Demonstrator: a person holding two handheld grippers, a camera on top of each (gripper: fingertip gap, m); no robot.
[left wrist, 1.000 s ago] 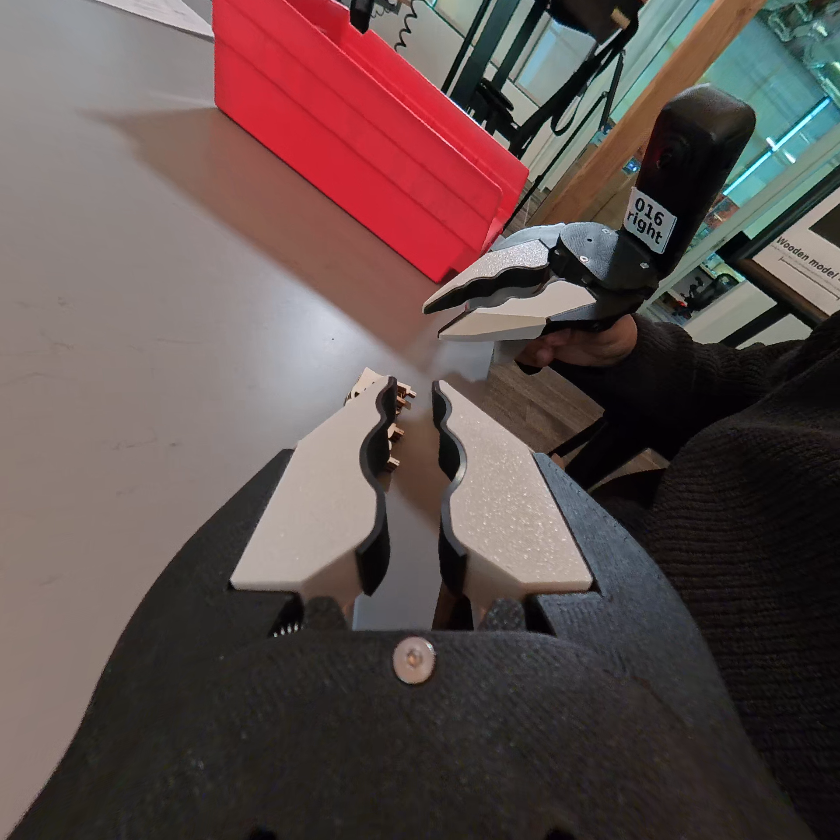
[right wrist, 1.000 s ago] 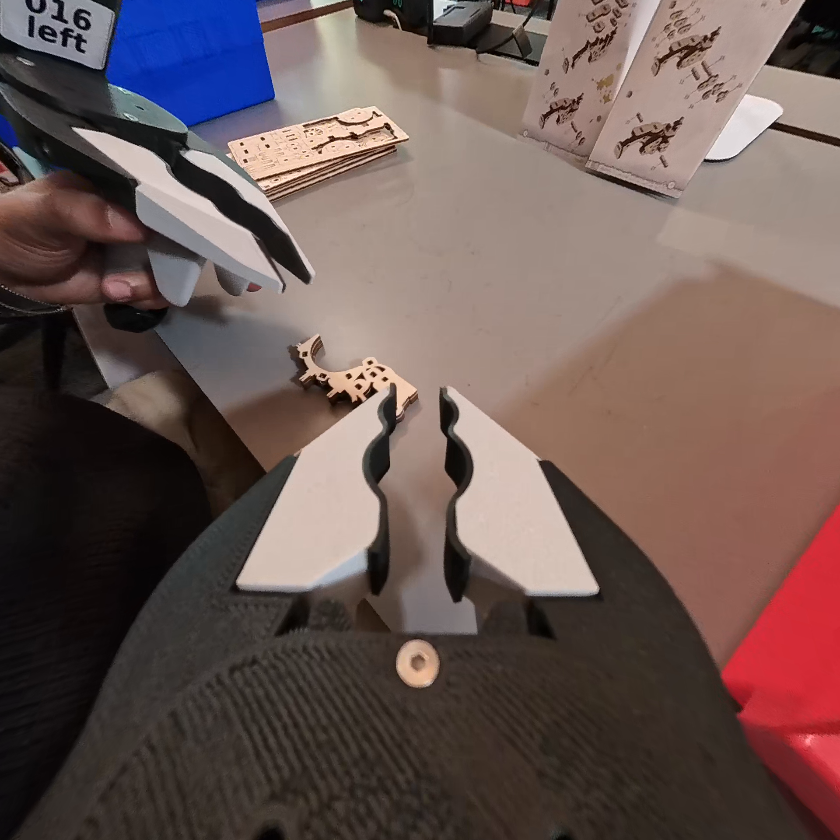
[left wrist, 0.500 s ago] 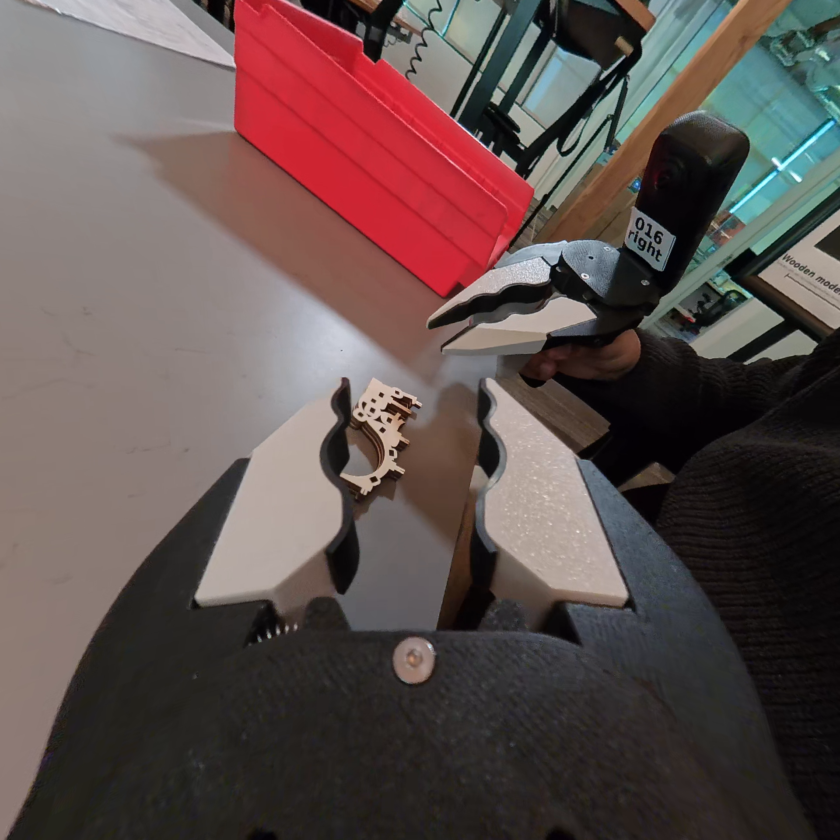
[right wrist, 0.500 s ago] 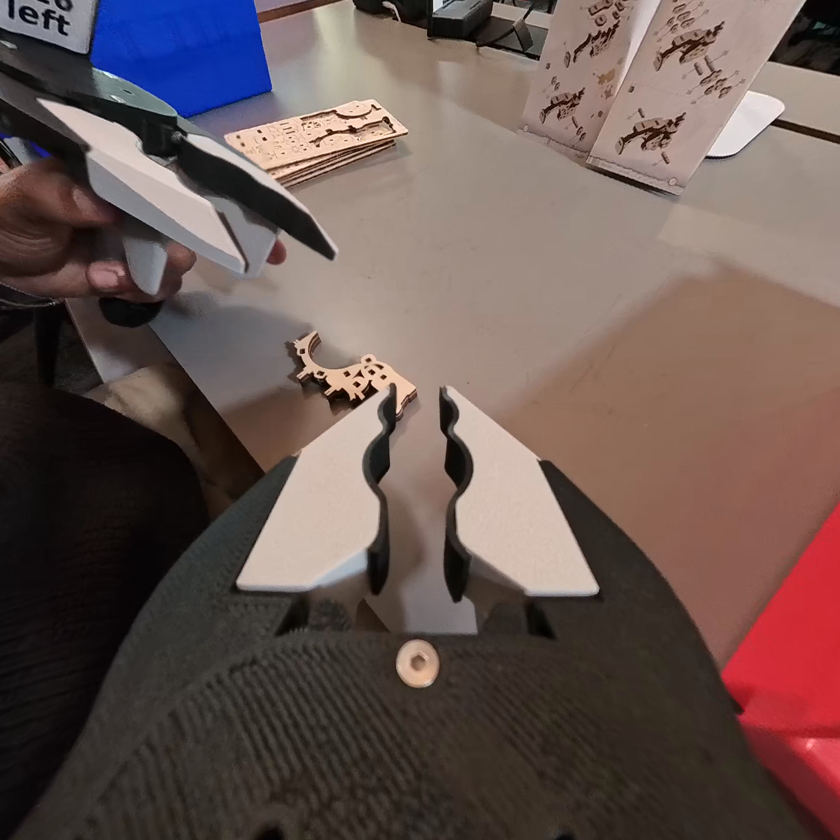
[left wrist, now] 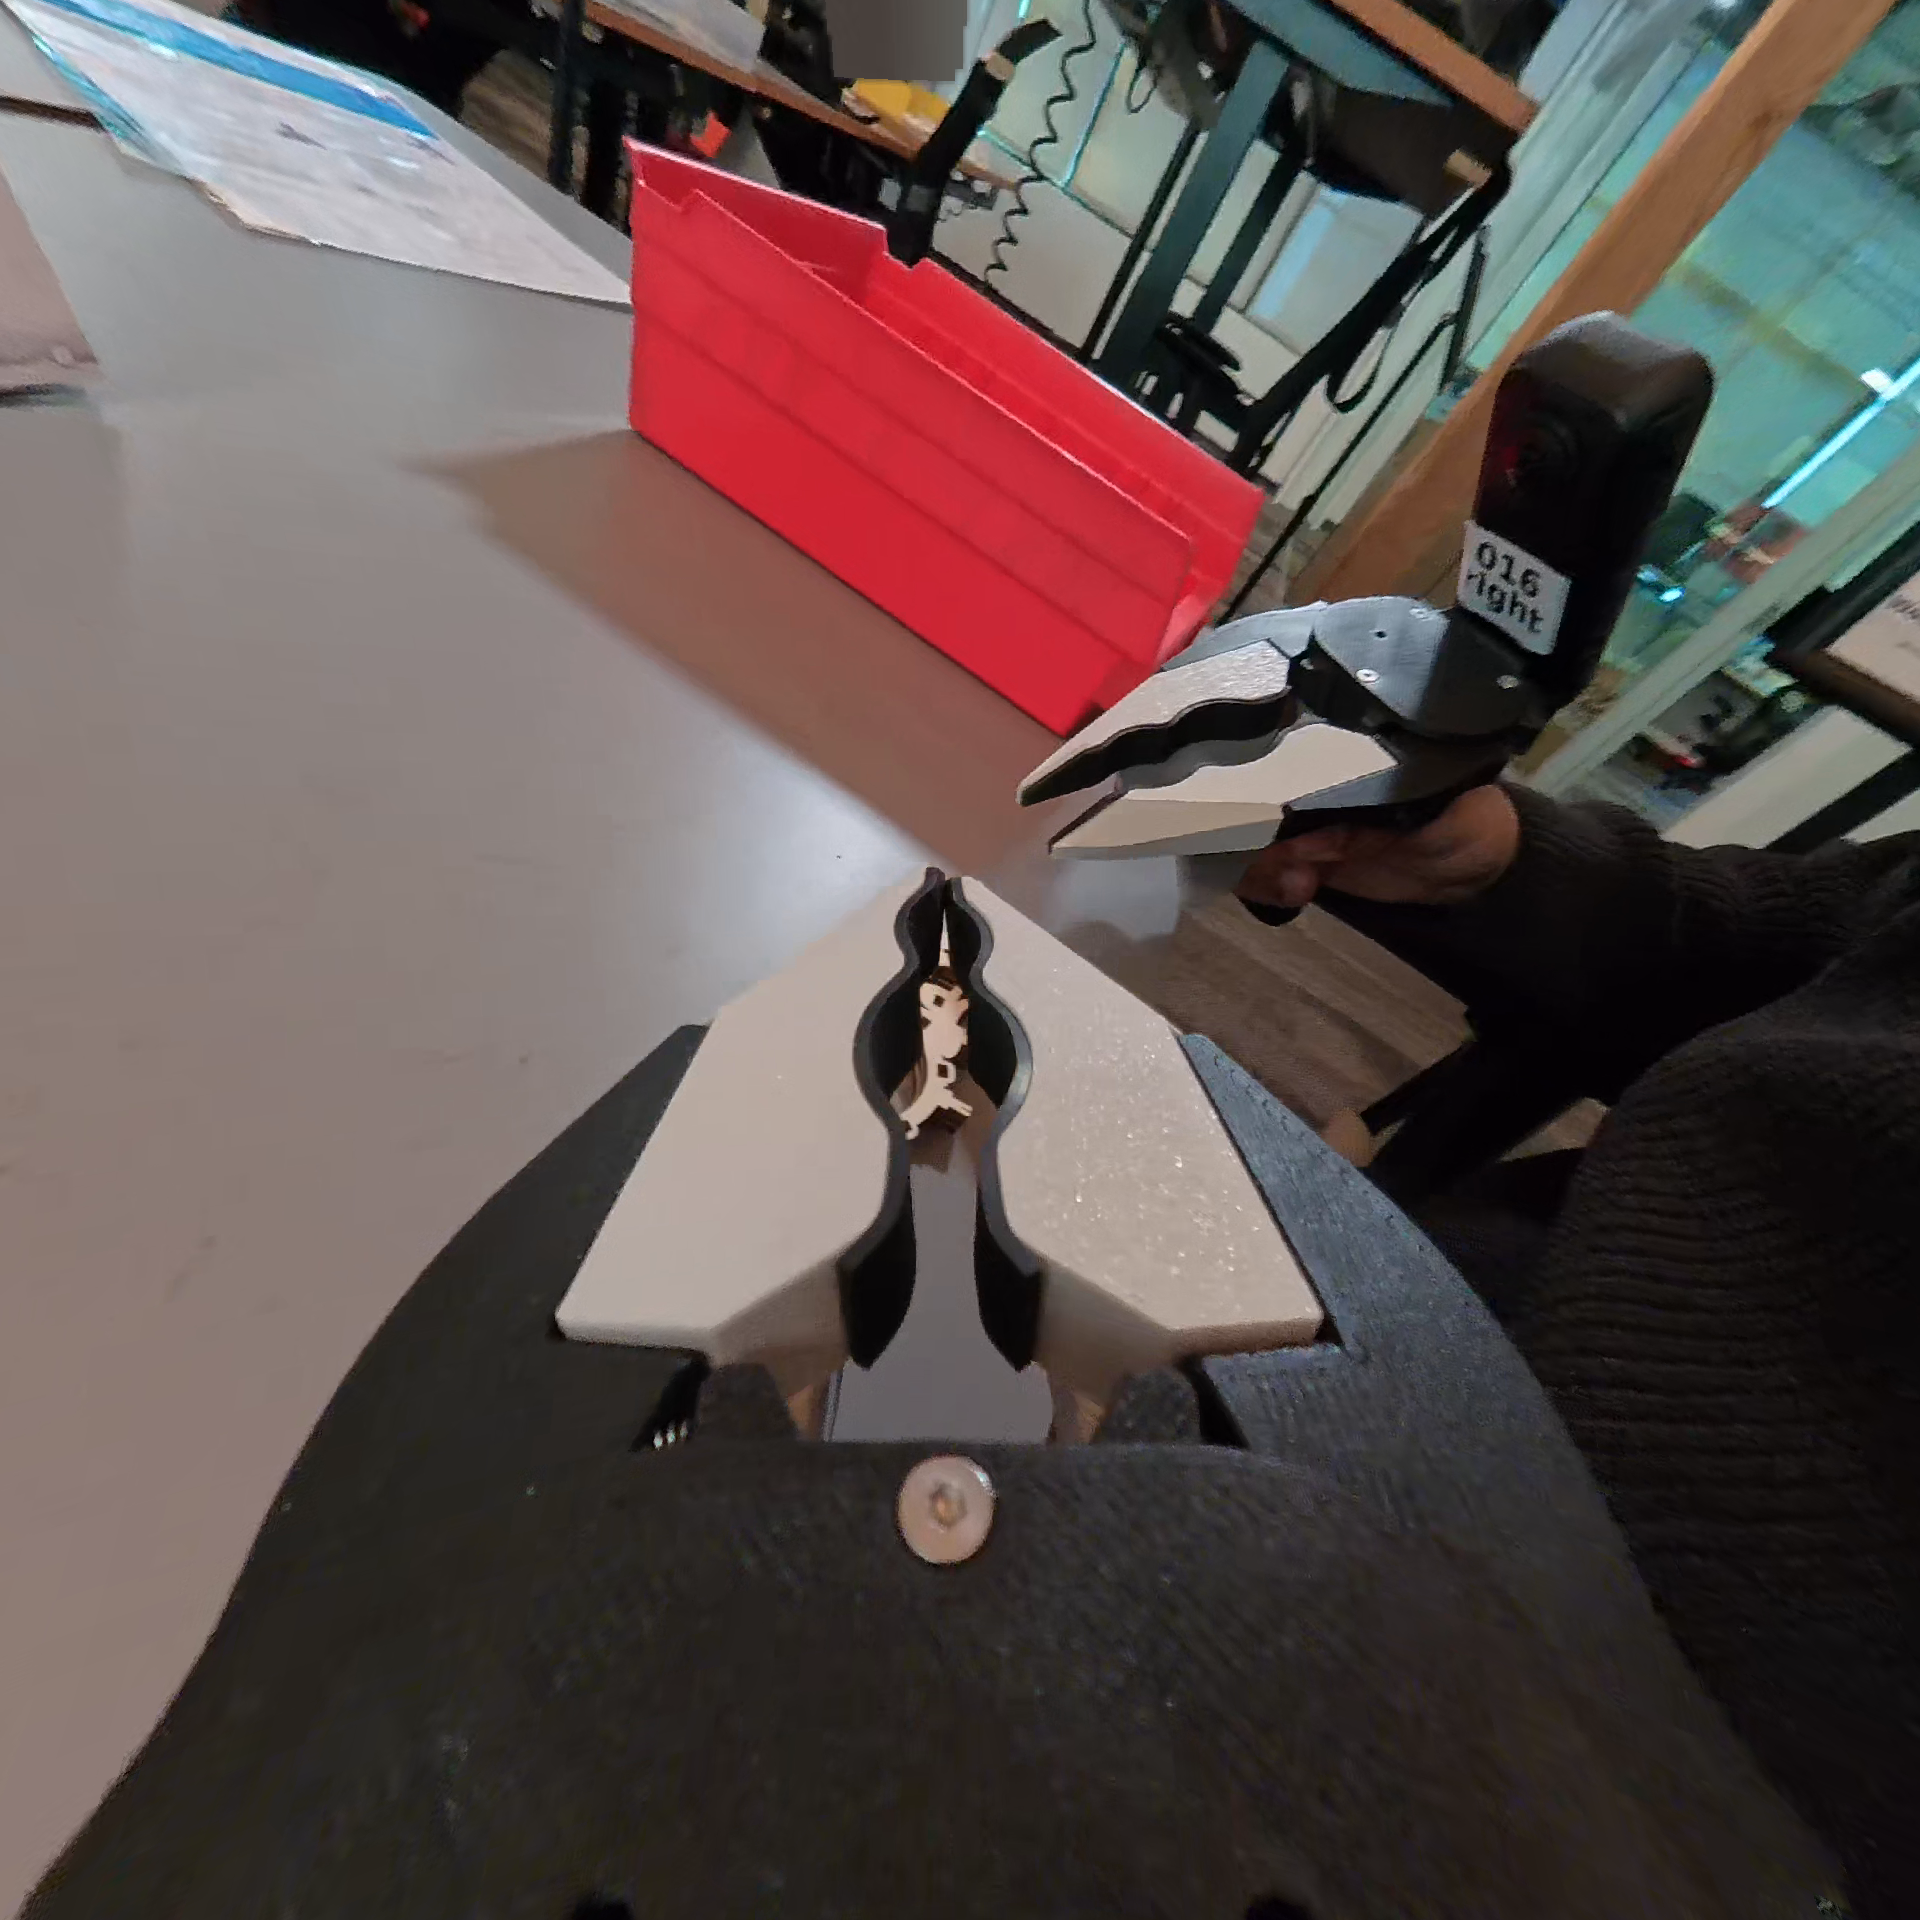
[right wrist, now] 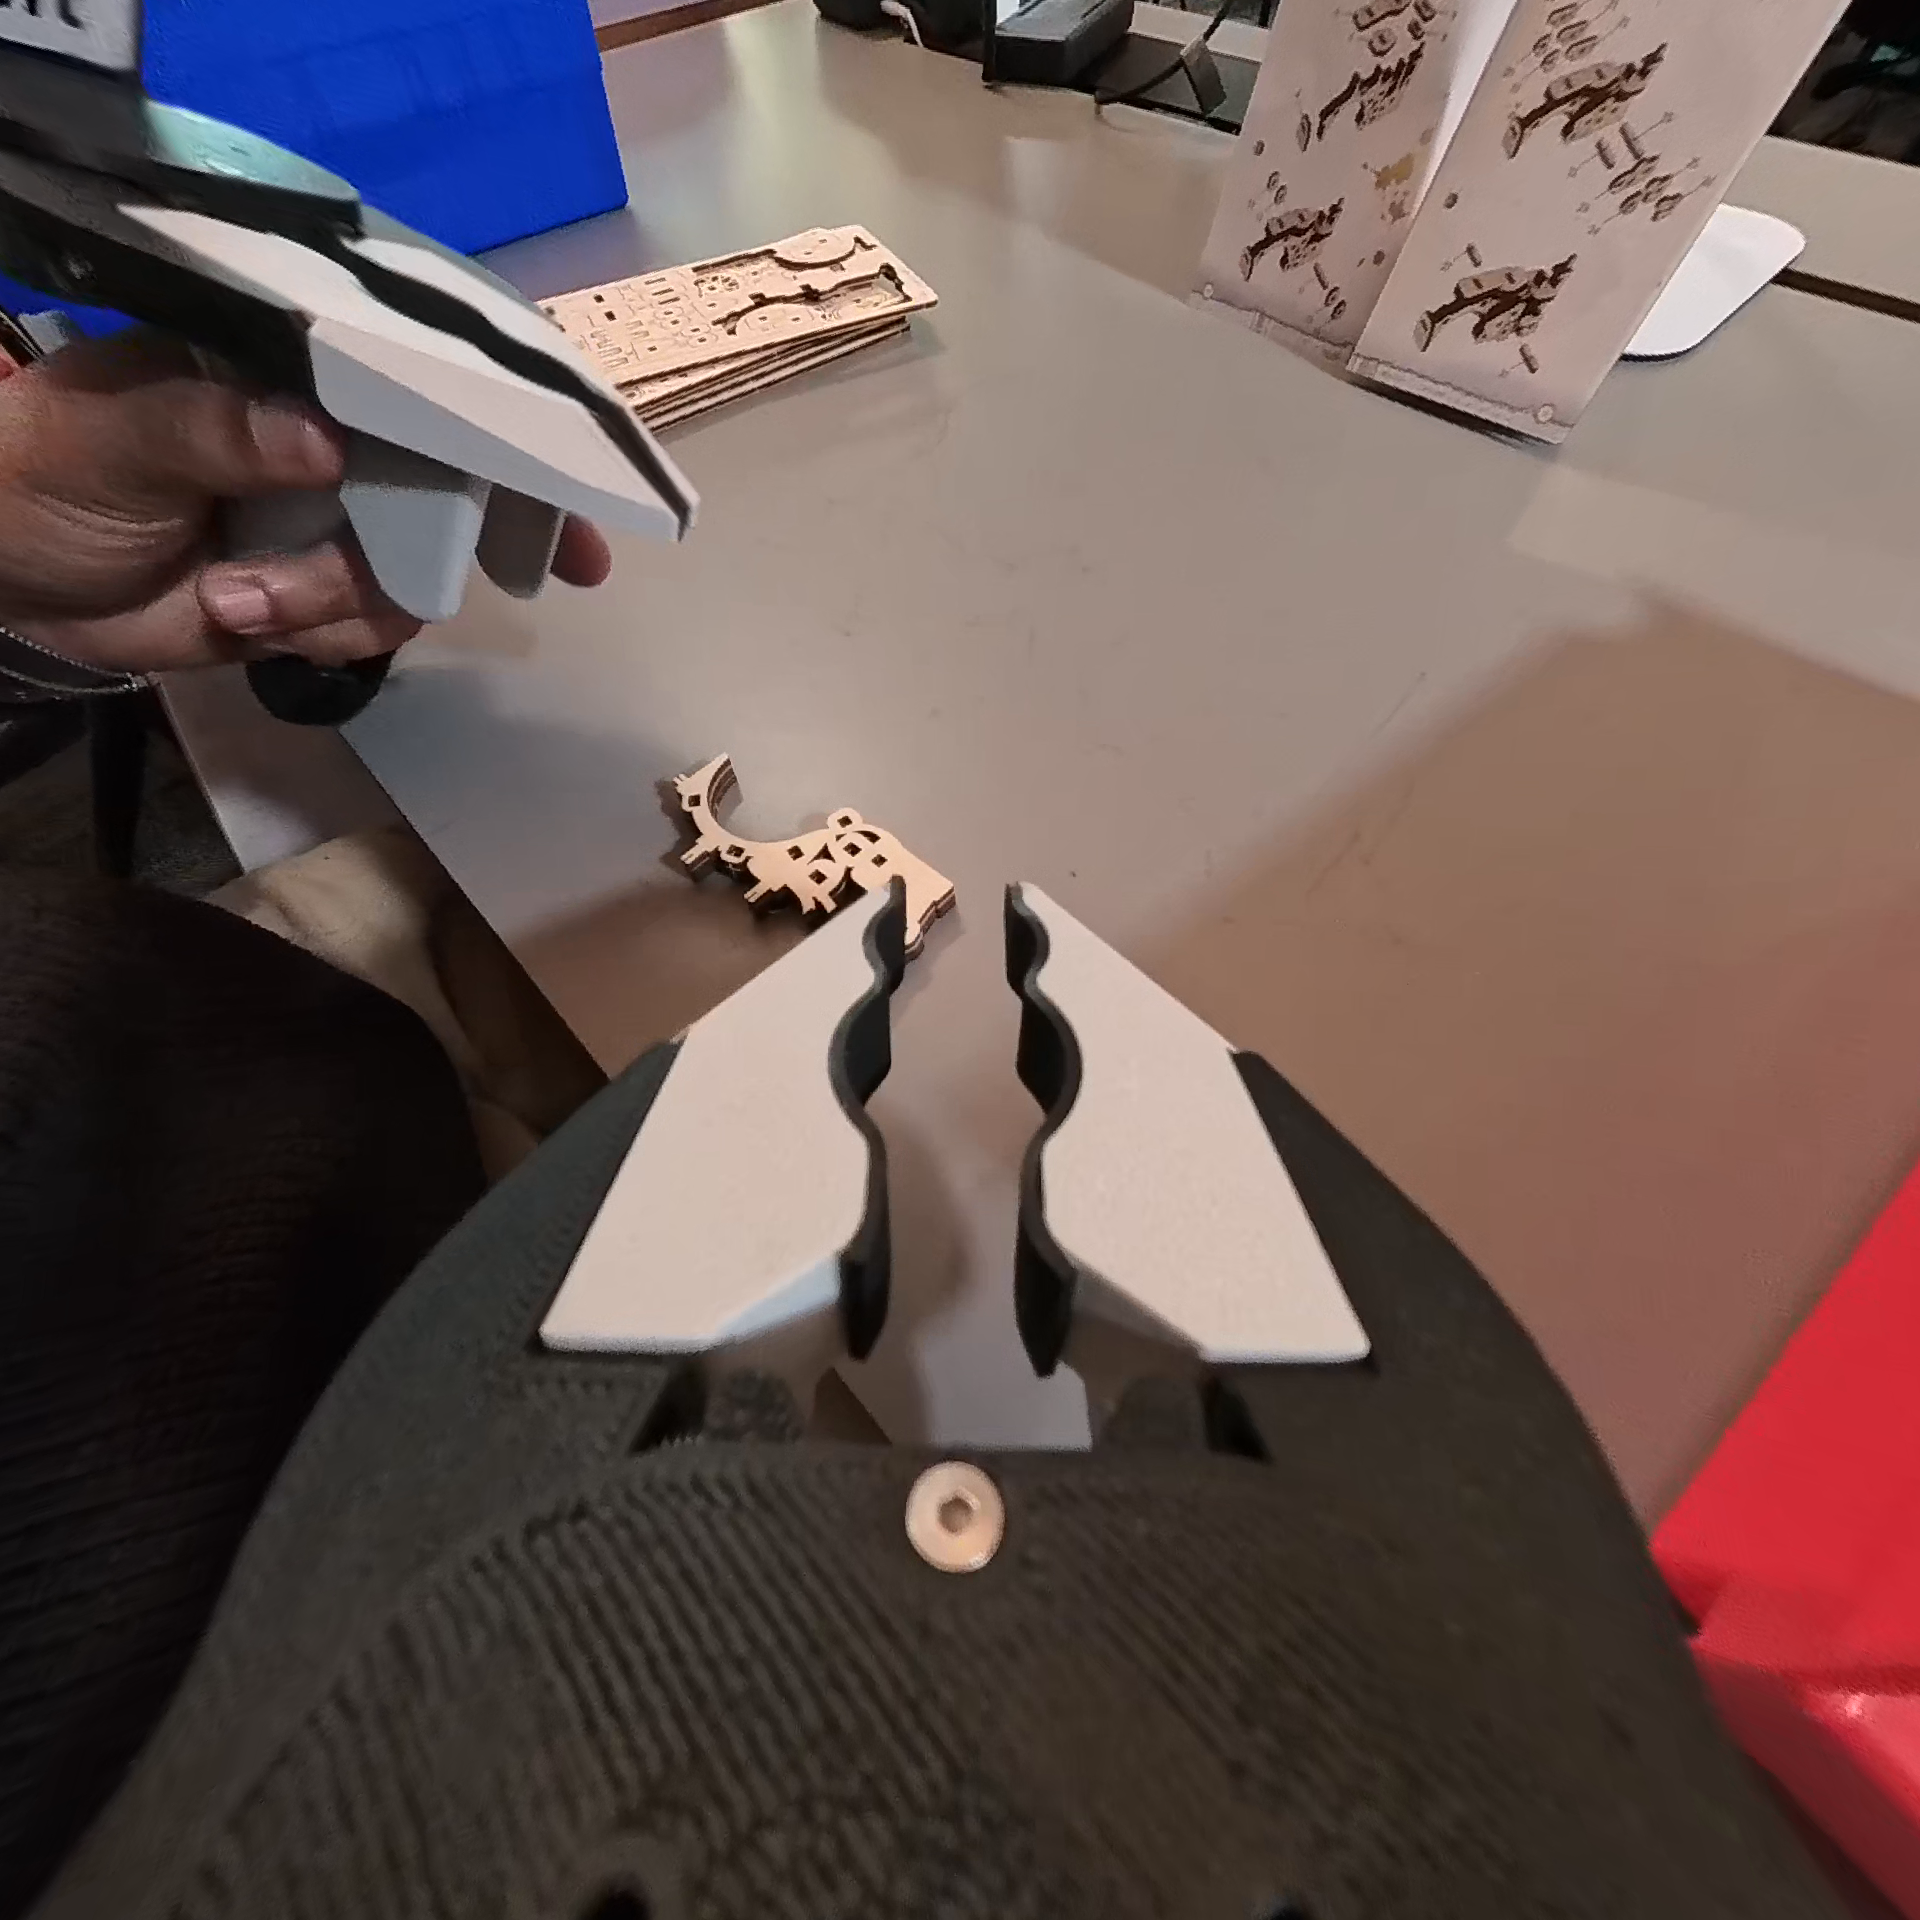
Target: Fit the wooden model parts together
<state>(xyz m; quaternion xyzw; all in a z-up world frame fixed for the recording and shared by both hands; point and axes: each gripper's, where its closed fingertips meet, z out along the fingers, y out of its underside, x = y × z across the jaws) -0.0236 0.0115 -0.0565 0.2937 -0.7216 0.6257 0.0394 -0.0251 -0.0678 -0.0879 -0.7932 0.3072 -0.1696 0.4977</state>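
Right wrist view, wooden part (right wrist: 810, 857) flat, long axis left-right on table (right wrist: 1195, 644).

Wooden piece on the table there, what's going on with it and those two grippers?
A person holds a gripper in each hand over a grey table. The cut-out wooden piece lies flat near the table's edge; neither gripper holds it. The right gripper is open, its tips just beside the piece. The left gripper hovers above, shut and apparently empty. A stack of uncut wooden sheets lies farther back.
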